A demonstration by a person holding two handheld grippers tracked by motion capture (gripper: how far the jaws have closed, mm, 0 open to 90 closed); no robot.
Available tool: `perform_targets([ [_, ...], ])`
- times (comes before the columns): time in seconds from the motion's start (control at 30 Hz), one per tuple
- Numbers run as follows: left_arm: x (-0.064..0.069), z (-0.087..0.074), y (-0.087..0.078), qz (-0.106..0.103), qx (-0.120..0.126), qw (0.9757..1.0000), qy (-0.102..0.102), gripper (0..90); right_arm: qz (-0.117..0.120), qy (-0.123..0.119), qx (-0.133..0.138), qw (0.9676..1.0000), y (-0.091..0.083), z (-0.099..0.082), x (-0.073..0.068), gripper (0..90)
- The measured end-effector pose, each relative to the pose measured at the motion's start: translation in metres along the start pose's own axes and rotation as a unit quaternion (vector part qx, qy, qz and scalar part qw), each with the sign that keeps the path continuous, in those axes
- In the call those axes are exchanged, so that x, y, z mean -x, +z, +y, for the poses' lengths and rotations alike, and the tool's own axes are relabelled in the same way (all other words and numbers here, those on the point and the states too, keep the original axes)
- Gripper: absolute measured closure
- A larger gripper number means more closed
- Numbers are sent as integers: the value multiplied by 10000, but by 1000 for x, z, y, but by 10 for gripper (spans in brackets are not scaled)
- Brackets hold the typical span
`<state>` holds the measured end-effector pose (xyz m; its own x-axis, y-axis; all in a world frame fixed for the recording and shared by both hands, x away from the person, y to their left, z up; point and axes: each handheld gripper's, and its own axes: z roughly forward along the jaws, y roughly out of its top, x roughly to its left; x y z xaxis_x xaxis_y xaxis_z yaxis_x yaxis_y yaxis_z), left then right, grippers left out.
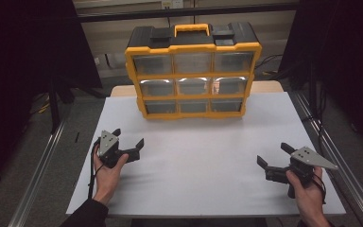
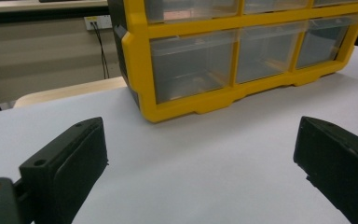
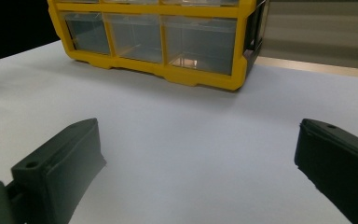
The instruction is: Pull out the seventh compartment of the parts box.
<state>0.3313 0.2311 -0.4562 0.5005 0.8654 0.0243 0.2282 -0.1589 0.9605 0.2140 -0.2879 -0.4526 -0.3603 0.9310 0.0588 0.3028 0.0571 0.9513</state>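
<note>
A yellow and black organizer box (image 1: pixel 194 71) with three rows of clear drawers and a yellow handle stands at the back of the white table top (image 1: pixel 203 165). My left gripper (image 1: pixel 127 138) rests on the table at the left, held by a hand, jaws wide open with nothing between them. My right gripper (image 1: pixel 274 153) rests at the right, also open and empty. In the left gripper view the box (image 2: pixel 242 56) stands ahead and to the right of my left gripper (image 2: pixel 200 154). The right gripper view has the box (image 3: pixel 163 42) ahead-left of my right gripper (image 3: pixel 198 154).
Metal rails (image 1: pixel 42 161) run along both sides of the table. Dark curtains stand at left and right. A wall socket (image 2: pixel 95 22) and cables (image 2: pixel 101 46) show behind the table.
</note>
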Motion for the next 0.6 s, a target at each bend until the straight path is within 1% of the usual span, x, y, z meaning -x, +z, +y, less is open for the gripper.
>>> perform_targets([
  [0.03, -1, 0, 2, -30, 22, 10000, -29, 28, -1, 3, 0, 10000, 0, 0, 0, 4],
  [0.07, -2, 1, 3, 3, 53, 10000, -23, 28, 1, 5, 0, 10000, 0, 0, 0, 5],
  [0.1, -3, 1, 5, -62, 53, 10000, -56, 29, 0, 0, -2, 10000, 0, 0, 0, 5],
  [0.13, -4, 2, 6, 9, -1, 10000, 14, 29, -4, 4, -3, 10000, 0, 0, 0, 5],
  [0.17, -4, 2, 8, -10, 0, 10000, 7, 29, -4, 4, -3, 10000, 0, 0, 0, 5],
  [0.23, -4, 4, 11, -19, -51, 10000, 66, 29, 3, -6, -1, 10000, 0, 0, 0, 4],
  [0.3, -4, 5, 15, -58, -21, 10000, -22, 28, 5, -10, -4, 10000, 0, 0, 0, 5],
  [0.37, -5, 7, 17, -65, -29, 10000, 58, 28, -1, -11, -8, 10000, 0, 0, 0, 5],
  [0.4, -4, 7, 19, 15, 1, 10000, 99, 29, 1, 9, -14, 10000, 0, 0, 0, 5],
  [0.43, -5, 8, 20, 10, -12, 9999, 151, 29, -10, 6, -6, 10000, 0, 0, 0, 5],
  [0.47, -4, 9, 22, 54, -67, 9998, 161, 29, 0, 2, -11, 10000, 0, 0, 0, 4],
  [0.5, -4, 10, 23, 27, -74, 9998, 171, 28, 5, -1, -13, 10000, 0, 0, 0, 5],
  [0.53, -5, 11, 25, -8, -75, 9997, 229, 28, 10, 2, -19, 10000, 0, 0, 0, 5],
  [0.57, -4, 13, 27, -41, -78, 9998, 192, 28, 14, -1, -19, 10000, 1, 0, 0, 5],
  [0.6, -4, 14, 30, -28, -68, 9998, 199, 28, 19, -1, -21, 10000, 1, 0, 0, 6],
])
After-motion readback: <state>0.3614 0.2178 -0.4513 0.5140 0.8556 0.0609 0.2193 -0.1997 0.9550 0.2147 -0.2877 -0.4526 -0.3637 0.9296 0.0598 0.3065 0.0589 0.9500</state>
